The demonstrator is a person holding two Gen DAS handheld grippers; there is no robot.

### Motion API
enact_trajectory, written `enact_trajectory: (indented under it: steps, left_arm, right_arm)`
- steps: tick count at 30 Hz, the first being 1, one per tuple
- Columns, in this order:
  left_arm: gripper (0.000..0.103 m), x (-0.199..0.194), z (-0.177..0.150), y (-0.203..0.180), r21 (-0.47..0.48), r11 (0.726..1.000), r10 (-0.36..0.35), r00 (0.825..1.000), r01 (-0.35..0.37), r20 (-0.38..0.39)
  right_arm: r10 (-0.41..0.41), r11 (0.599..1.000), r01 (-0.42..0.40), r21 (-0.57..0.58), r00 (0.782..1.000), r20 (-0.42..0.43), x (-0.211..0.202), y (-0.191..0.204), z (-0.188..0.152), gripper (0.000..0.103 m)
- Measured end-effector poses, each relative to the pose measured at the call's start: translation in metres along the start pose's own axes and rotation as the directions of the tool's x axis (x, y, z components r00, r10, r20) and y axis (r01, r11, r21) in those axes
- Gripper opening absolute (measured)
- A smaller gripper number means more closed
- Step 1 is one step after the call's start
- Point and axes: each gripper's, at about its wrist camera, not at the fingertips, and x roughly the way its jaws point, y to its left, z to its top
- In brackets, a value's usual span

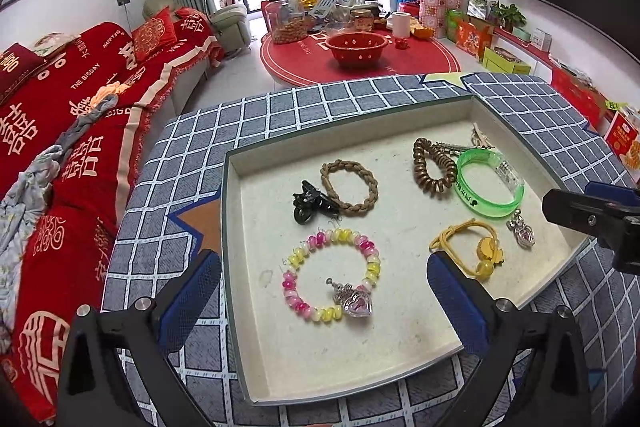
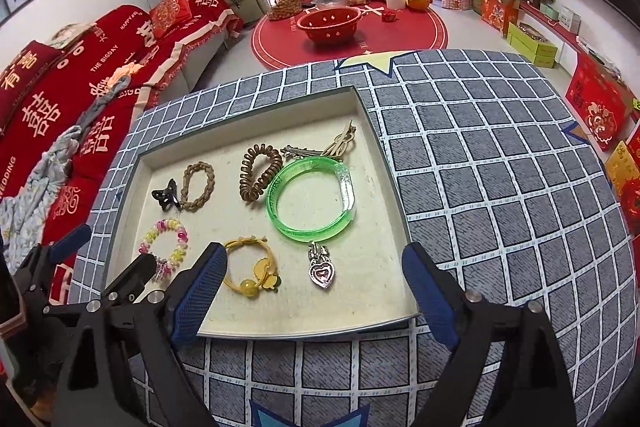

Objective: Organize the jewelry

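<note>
A shallow cream tray (image 1: 229,227) lies on a checked blue cushion (image 1: 280,107). My left gripper (image 1: 322,261) is open, its jaws standing wide over a pink-and-yellow bead bracelet (image 1: 374,259) with a heart charm (image 1: 358,305) lying flat in the tray. My right gripper (image 2: 314,253) is also open, above a silver heart pendant (image 2: 322,273) and beside a yellow hair tie (image 2: 248,281). Just beyond lies a green bangle (image 2: 308,233). Nothing is held by either gripper.
Farther in the tray lie a brown spiral hair tie (image 1: 434,183), a braided tan band (image 1: 360,207), a black claw clip (image 1: 308,205) and hair clips (image 1: 478,143) in the far corner. A red sofa (image 1: 80,99) stands left, with a round red table (image 1: 360,63) behind.
</note>
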Motion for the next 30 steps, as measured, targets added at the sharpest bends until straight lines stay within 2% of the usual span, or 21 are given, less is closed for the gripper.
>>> enact_trajectory:
  steps: [6, 17, 23, 30]
  left_arm:
    - [0.103, -0.002, -0.011, 0.006, -0.023, 1.0, -0.003, 1.0, 0.002, -0.018]
    - [0.103, -0.027, -0.032, 0.007, -0.049, 0.998, 0.025, 1.0, -0.024, 0.006]
    - [0.103, -0.041, -0.055, 0.005, -0.09, 0.996, -0.008, 1.0, 0.008, 0.003]
    - [0.103, -0.052, -0.084, -0.004, -0.113, 0.994, -0.003, 1.0, 0.002, -0.009]
  right_arm:
    - [0.01, 1.0, -0.01, -0.005, 0.999, 0.037, -0.008, 0.003, -0.006, 0.092]
    - [-0.006, 0.999, 0.007, -0.048, 1.0, 0.024, -0.023, 0.007, -0.025, 0.092]
    - [-0.011, 0.999, 0.012, -0.05, 0.999, 0.032, -0.035, 0.004, -0.044, 0.092]
    - [-0.015, 0.999, 0.017, -0.05, 0.999, 0.033, -0.045, -0.001, -0.068, 0.092]
